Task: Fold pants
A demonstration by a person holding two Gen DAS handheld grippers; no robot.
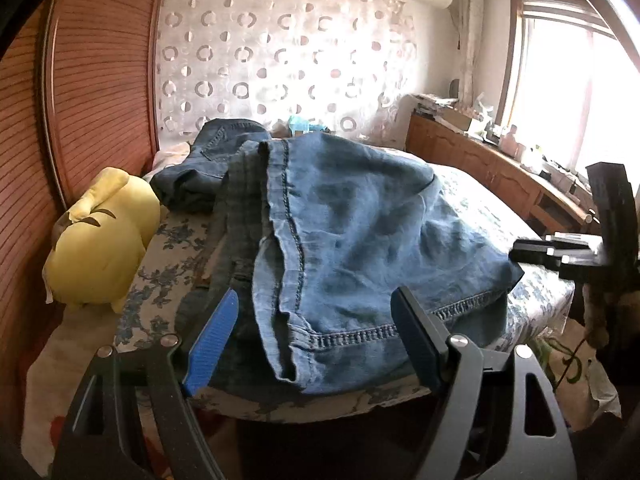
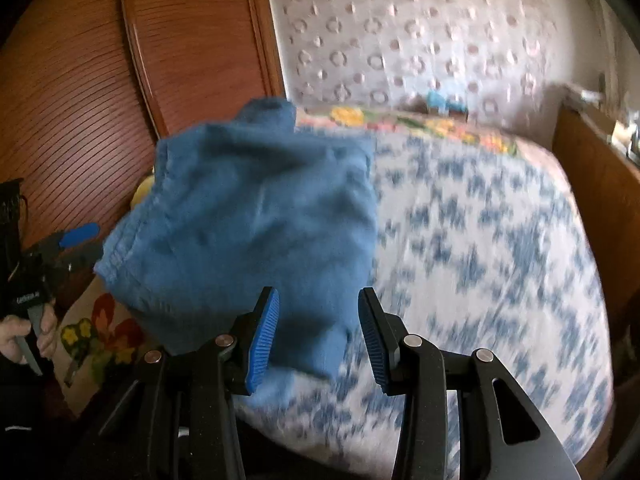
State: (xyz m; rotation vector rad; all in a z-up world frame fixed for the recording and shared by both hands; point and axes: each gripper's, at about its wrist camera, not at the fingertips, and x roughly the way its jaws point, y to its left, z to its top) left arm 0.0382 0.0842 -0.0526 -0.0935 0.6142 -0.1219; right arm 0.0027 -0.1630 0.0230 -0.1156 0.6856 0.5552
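Denim pants [image 1: 352,232] lie in a rumpled, roughly doubled heap on the near left part of a bed with a blue floral bedspread [image 1: 500,200]. By my reading the fold is under way but unfinished: 1 hemmed leg end drapes over the near edge of the bed, a darker waist section bunches at the far end of the heap, and the layers are neither squared nor smoothed. At least 1 more fold and some straightening seem to be left.

In the left wrist view the left gripper [image 1: 316,340] sits at the near edge of the bed with its jaws spread wide. The hem of the pants lies between and just beyond the blue pads [image 1: 212,344], but neither pad presses on the cloth, so nothing is gripped.

The right gripper [image 2: 318,336] is partly spread too, and its view is smeared by motion. Its left pad sits in front of the near right corner of the pants, with its right pad over bare bedspread; whether cloth lies between the jaws I cannot tell, but no pinch shows.

A yellow plush toy [image 1: 100,240] rests on the left, just beside the pants, against a wooden slatted wardrobe [image 1: 80,100].
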